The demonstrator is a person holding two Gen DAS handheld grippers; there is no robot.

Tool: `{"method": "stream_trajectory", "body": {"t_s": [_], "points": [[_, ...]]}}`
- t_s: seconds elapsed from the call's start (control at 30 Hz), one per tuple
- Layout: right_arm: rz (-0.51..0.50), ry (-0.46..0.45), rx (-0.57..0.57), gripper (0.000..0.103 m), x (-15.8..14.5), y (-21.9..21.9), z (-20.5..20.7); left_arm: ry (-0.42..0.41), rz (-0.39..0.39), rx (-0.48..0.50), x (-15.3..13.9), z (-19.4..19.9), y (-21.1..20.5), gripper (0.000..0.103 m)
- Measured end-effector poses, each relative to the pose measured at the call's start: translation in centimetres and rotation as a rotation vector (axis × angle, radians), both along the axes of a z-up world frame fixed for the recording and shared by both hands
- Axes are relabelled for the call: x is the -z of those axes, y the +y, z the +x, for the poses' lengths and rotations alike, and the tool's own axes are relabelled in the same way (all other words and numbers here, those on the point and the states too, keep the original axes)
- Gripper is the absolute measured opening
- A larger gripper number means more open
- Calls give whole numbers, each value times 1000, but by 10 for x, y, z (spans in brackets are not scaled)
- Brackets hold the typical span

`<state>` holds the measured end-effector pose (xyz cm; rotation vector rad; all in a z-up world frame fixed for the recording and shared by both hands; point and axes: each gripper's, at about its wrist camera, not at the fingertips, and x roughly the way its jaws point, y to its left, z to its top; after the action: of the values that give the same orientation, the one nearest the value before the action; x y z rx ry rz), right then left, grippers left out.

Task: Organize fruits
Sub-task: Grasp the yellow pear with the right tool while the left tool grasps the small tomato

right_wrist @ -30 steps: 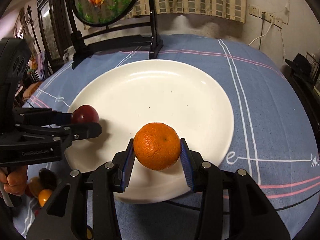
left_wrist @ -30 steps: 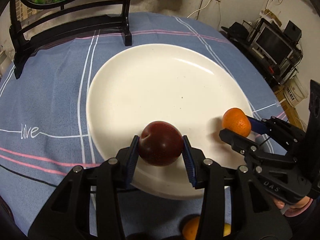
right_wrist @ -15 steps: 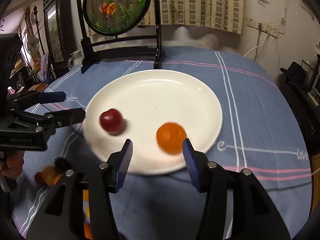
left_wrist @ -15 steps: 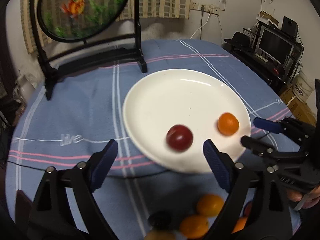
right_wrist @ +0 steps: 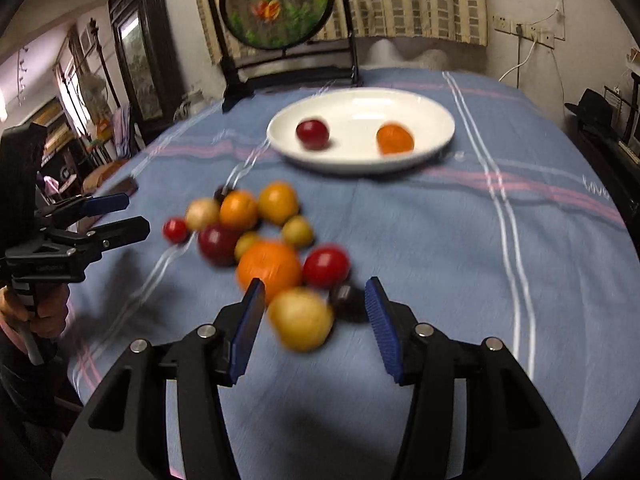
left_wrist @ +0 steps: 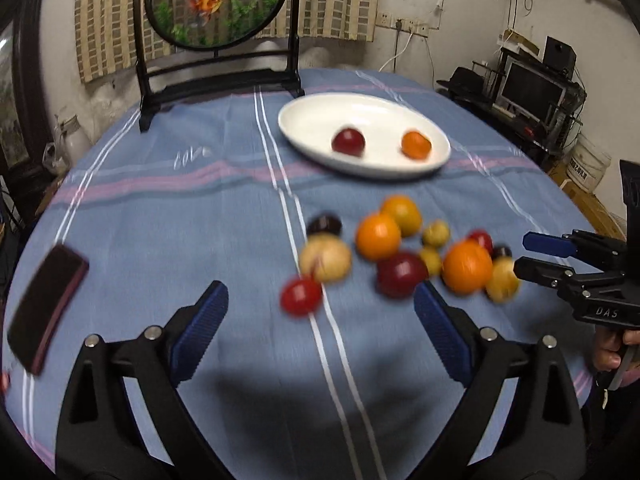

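From the left wrist, the left gripper [left_wrist: 320,320], whose jaws have just been opening, gapes wide and empty above the blue striped cloth-covered surface [left_wrist: 160,220]. A dark red plum [left_wrist: 348,142] and a small orange mandarin [left_wrist: 416,145] lie apart on the white oval plate [left_wrist: 304,120]; a loose pile of mixed fruits [left_wrist: 400,252] sits nearer.

From the right wrist, the right gripper [right_wrist: 316,312] stands partly open, holding nothing, over a blurred yellow round fruit [right_wrist: 300,318] at the pile's near edge.

Plate [left_wrist: 304,120] sits on the tablecloth [left_wrist: 168,216], far side, right of centre in the left wrist view. Two fruits on the plate: plum [left_wrist: 348,142] left, mandarin [left_wrist: 416,145] right, apart from each other. Behind the plate, at the table's far edge: round screen on a stand [left_wrist: 218,4]. Loose fruit pile [left_wrist: 396,248] lies on the cloth nearer than the plate, pieces touching or just beside one another. Flat case [left_wrist: 44,308] lies near the table's left edge, well apart from the pile. Monitor [left_wrist: 528,90] stands off the table, far right.
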<state>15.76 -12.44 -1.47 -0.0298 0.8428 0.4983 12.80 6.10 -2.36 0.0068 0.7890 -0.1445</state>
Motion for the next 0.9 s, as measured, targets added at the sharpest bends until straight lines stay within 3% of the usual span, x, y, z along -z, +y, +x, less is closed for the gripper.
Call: {"method": "stream_trajectory", "body": {"t_s": [0.2,0.33,0.9], "points": [[0,47,13,53,12,6,-8,27,62,-2,26,-17,-12,96],[-5,55,27,53,14,9,-4,9,35,-3,26,-20,-6,96],[-49,53,40,47,19,22,2,-2,54,-2,25,-20,-10,97]]}}
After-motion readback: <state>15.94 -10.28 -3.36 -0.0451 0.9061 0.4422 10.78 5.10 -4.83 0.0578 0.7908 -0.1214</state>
